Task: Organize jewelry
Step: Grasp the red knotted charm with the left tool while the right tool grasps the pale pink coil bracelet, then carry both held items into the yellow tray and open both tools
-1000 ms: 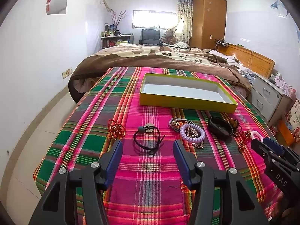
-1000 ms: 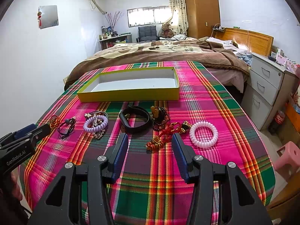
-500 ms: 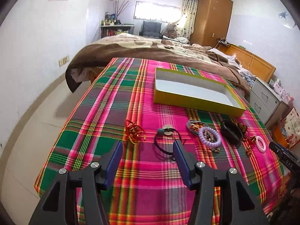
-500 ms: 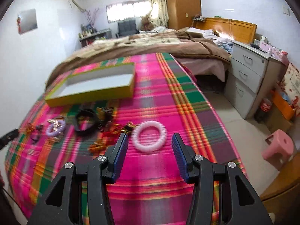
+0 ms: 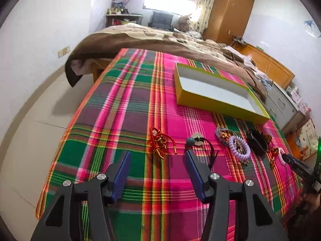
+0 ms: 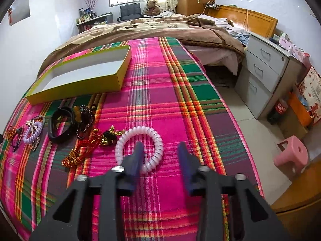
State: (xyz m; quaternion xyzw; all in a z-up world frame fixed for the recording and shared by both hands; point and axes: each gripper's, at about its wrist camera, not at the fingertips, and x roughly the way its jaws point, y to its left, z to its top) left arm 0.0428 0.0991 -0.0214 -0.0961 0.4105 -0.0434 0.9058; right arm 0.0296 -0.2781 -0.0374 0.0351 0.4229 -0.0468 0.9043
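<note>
A row of jewelry lies on the plaid cloth in front of an empty yellow box (image 5: 218,100), which also shows in the right wrist view (image 6: 80,84). My left gripper (image 5: 157,155) is open and empty, just short of a red-gold knotted bracelet (image 5: 159,141), with a black cord necklace (image 5: 202,146) to its right. My right gripper (image 6: 160,150) is open, its left finger over the right side of a pale pink coil bracelet (image 6: 139,146). A purple coil bracelet (image 6: 33,131), a black band (image 6: 60,124), dark beads (image 6: 85,118) and a red-gold piece (image 6: 84,148) lie to the left.
The plaid-covered table (image 5: 128,108) stands against a bed with a brown blanket (image 6: 160,30). Grey drawers (image 6: 266,70) and a pink stool (image 6: 293,156) stand on the floor to the right. The right gripper's tip shows at the left wrist view's right edge (image 5: 297,164).
My left gripper has swung left, from the black cord necklace toward the red-gold bracelet. My right gripper has swung right and come down onto the pink coil bracelet. Both jaws stay open.
</note>
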